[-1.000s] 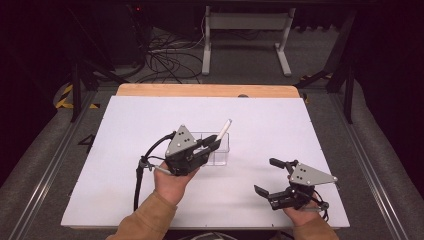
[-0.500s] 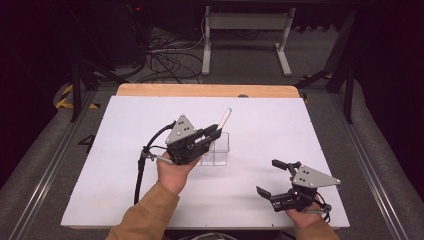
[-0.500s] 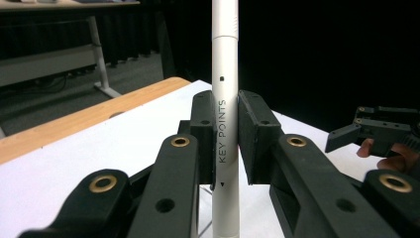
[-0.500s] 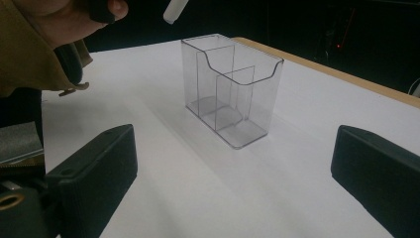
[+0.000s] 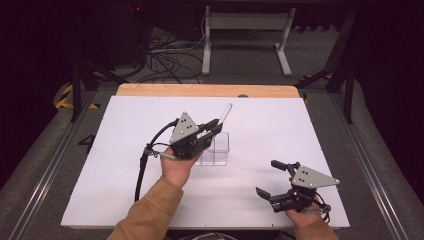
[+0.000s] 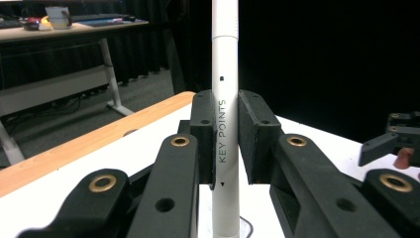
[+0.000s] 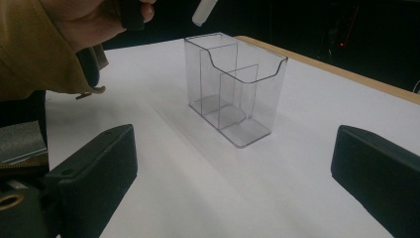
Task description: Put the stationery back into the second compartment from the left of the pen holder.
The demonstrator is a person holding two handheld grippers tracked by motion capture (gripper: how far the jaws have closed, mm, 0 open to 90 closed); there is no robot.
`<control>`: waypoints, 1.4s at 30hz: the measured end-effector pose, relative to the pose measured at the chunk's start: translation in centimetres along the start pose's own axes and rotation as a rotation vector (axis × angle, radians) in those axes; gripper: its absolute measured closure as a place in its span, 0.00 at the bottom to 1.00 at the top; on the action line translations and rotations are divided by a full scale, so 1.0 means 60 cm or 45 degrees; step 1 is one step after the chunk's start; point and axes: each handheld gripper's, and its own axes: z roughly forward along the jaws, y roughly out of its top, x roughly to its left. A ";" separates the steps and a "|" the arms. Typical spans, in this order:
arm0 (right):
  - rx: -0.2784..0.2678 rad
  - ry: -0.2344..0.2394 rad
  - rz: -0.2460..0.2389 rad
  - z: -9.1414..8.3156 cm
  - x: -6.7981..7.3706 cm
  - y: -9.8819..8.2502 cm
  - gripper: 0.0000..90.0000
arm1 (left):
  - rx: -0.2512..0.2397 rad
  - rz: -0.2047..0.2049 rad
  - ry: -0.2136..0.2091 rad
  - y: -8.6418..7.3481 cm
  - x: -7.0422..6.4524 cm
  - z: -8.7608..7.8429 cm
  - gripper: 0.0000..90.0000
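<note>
A white pen (image 5: 226,113) marked "KEY POINTS" (image 6: 225,99) stands upright between the jaws of my left gripper (image 5: 214,128), which is shut on it (image 6: 226,136). The left gripper hovers over the left part of a clear plastic holder (image 5: 217,149) with stepped compartments, standing mid-table. In the right gripper view the pen's lower end (image 7: 204,11) hangs just above the holder's (image 7: 235,87) rear compartment. My right gripper (image 5: 266,177) rests low near the table's front right, open and empty (image 7: 233,168), facing the holder.
The white tabletop (image 5: 125,150) has a wooden strip (image 5: 200,90) along its far edge. A black cable (image 5: 142,167) trails from the left gripper. The person's sleeve (image 7: 29,54) fills the right gripper view's left side. Dark floor, cables and a desk frame lie beyond.
My left gripper has lifted the pen and carried it slightly farther and to the right, over the holder. The right gripper has hardly moved.
</note>
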 end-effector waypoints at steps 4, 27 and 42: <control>-0.004 -0.001 -0.002 -0.002 0.000 0.000 0.05 | -0.016 -0.049 -0.010 -0.013 0.018 0.008 0.87; 0.000 0.022 -0.005 0.000 0.001 0.000 0.05 | -0.003 -0.076 -0.026 -0.065 0.054 0.028 0.87; -0.003 0.026 -0.011 0.002 0.000 0.001 0.05 | 0.128 -0.061 -0.003 -0.071 0.049 0.027 0.87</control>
